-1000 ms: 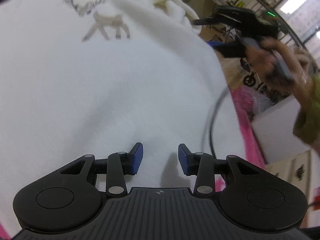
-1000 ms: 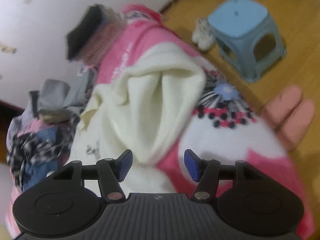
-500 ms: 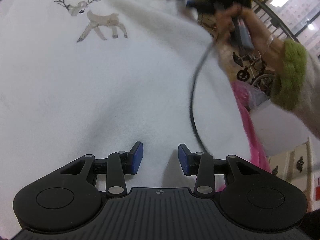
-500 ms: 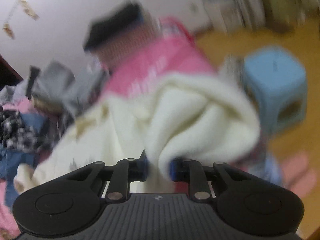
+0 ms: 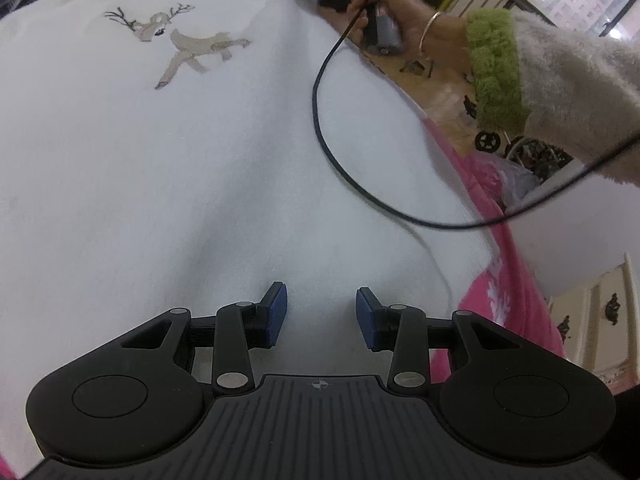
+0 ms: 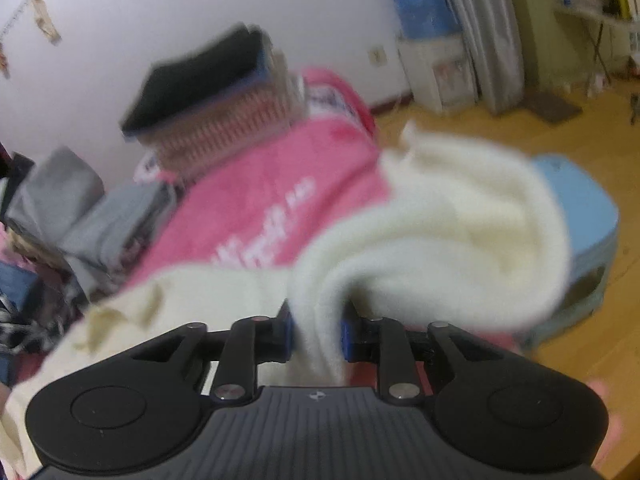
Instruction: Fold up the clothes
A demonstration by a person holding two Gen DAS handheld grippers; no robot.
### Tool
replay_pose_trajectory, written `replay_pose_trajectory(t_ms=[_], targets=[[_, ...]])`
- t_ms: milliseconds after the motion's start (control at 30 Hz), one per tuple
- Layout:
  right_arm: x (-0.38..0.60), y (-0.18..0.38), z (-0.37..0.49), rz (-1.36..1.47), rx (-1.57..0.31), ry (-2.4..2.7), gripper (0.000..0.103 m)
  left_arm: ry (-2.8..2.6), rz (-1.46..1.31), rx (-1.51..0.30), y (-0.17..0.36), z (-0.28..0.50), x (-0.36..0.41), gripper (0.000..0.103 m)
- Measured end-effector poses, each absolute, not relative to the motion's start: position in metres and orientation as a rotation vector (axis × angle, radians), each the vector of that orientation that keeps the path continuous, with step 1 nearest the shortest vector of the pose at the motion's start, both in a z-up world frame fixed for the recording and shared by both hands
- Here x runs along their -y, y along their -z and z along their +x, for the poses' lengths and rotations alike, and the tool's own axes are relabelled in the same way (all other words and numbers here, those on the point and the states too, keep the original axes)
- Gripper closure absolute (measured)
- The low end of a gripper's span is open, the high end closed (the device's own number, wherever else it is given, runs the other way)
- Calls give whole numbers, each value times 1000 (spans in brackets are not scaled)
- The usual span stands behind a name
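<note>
Our right gripper (image 6: 316, 330) is pinching the cream sweater's (image 5: 200, 160) sleeve (image 6: 440, 240) while the left gripper (image 5: 321, 314) is hovering open, so we are folding the sleeve inward next.

Sweater (image 5: 200, 152) lies on blanket (image 6: 256, 216); basket (image 6: 224, 112) behind it.

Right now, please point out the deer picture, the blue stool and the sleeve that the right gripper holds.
deer picture (image 5: 188, 42): left wrist view, on the deer's body.
blue stool (image 6: 580, 200): right wrist view, on its top.
sleeve (image 6: 440, 236): right wrist view, on the raised cream fold.
</note>
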State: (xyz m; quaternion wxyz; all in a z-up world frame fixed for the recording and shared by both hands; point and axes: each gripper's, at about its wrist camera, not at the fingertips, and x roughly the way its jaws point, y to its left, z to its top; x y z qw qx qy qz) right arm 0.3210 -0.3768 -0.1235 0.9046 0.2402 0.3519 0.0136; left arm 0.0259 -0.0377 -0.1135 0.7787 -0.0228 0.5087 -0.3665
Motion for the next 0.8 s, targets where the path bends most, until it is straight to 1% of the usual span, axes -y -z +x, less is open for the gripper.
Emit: replay_pose_trajectory(t_ms=[33, 100, 133, 167, 267, 333, 467, 700, 733, 767, 800], targets=[[380, 124, 319, 540, -732, -17, 74, 785, -60, -1099, 113, 27, 37, 65], [389, 121, 313, 634, -747, 11, 64, 770, -78, -1095, 111, 27, 31, 65], [393, 117, 308, 645, -761, 40, 49, 765, -78, -1086, 108, 26, 28, 64], [397, 112, 303, 649, -776, 72, 38, 760, -75, -1072, 103, 23, 24, 63], [415, 95, 278, 688, -764, 100, 38, 715, -51, -1037, 85, 20, -2, 61], [429, 84, 256, 755, -736, 96, 38, 647, -22, -1017, 70, 23, -23, 60], [437, 54, 210, 767, -685, 82, 38, 513, 36, -976, 39, 28, -64, 60], [405, -14, 158, 618, -678, -77, 38, 270, 168, -894, -16, 33, -135, 60], [395, -24, 152, 583, -681, -113, 38, 245, 195, -896, -21, 32, -145, 58], [383, -32, 147, 546, -694, -149, 38, 222, 215, -901, -25, 31, -154, 54], [371, -40, 142, 509, -708, -185, 38, 225, 192, -933, -19, 30, -158, 53]])
